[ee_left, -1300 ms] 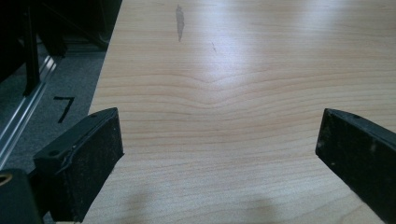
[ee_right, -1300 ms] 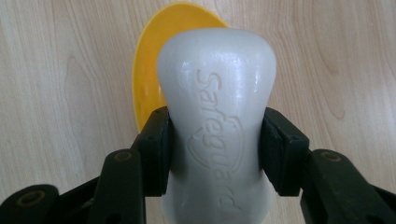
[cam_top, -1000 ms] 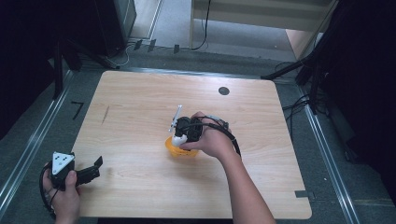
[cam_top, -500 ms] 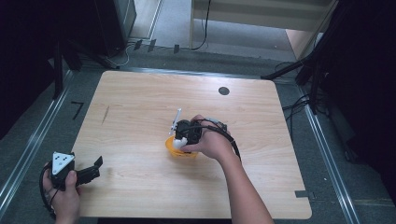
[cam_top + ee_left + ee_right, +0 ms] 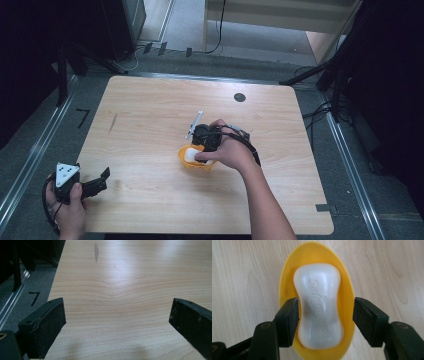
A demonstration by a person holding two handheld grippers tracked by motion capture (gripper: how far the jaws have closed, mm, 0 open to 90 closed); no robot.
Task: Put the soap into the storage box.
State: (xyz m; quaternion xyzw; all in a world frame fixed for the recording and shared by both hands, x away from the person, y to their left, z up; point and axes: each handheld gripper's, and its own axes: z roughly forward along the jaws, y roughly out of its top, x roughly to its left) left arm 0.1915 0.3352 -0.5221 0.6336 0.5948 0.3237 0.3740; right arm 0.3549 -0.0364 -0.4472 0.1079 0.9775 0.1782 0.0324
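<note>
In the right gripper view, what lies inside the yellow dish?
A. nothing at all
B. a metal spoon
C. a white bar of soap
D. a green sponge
C: the right gripper view shows a white bar of soap with raised lettering lying in the yellow dish, and the right claw stands open with one jaw at each side of the bar.

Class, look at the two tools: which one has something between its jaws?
The right tool: its open jaws straddle the white soap in the yellow dish. The left tool has bare table between its jaws.
</note>
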